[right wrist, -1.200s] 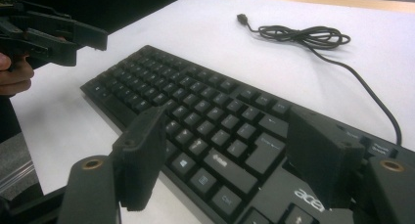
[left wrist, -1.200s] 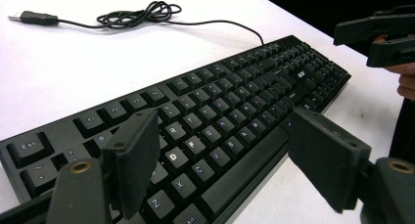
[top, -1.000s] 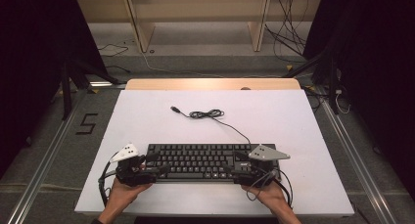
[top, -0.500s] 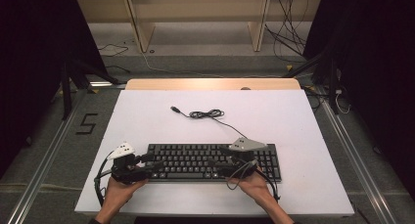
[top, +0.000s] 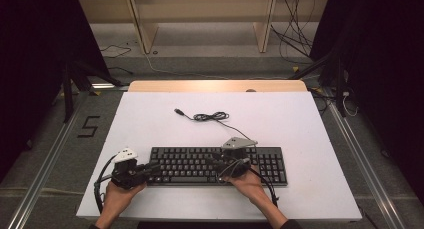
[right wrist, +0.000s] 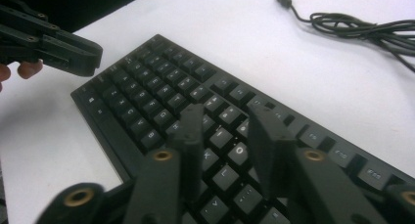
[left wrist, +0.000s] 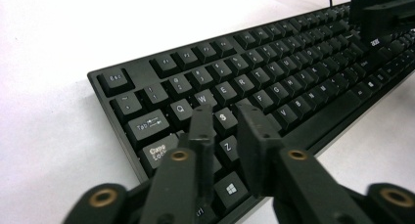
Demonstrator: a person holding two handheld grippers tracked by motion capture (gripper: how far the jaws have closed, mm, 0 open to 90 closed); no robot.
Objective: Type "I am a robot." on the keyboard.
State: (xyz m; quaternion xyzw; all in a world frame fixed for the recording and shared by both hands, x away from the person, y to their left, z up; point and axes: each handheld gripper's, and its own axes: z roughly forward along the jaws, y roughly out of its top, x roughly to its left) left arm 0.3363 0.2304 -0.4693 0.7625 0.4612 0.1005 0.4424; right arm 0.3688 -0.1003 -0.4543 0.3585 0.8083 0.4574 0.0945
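Poised over the left end of the black keyboard [top: 217, 165], left hand-held gripper [left wrist: 226, 128]: jaws just narrowed, nothing pinched, tips above the A and S keys as if for typing. Same stance farther along at the right hand-held gripper [right wrist: 230, 136], half-closed and empty over the middle keys. Beyond both, on the white surface [top: 300, 119], loose USB cable [top: 210, 116], unplugged.

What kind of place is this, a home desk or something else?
Probably a lab or recording setup, not a home desk: a bare white table on a concrete floor, metal rails along its sides, loose cables behind it, and a keyboard laid out alone.
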